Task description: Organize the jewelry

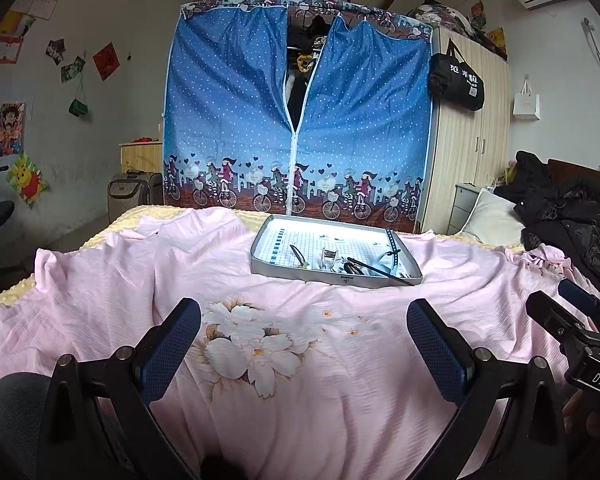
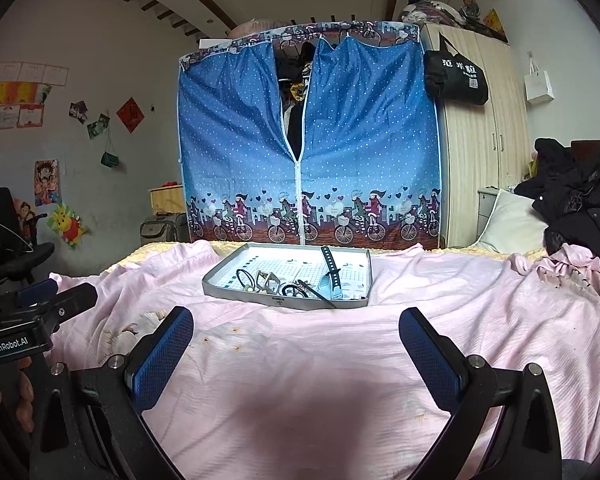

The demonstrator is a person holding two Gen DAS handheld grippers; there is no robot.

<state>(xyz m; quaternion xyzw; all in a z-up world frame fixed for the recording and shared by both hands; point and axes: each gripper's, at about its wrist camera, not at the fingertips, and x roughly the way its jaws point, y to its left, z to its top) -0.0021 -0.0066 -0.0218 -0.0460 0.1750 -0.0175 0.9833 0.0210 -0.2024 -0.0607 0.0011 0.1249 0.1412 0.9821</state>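
Pink bedspread bears shallow grey tray; jewelry pile crowds tray's near edge, likely gathered for sorting. Left gripper and right gripper hover short of tray, jaws spread wide, holding nothing.

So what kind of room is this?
Most likely a bedroom: a bed with a pink flowered sheet, a blue fabric wardrobe with clothes inside, and a pillow beside piled dark coats.

Grey tray on pink-sheeted bed
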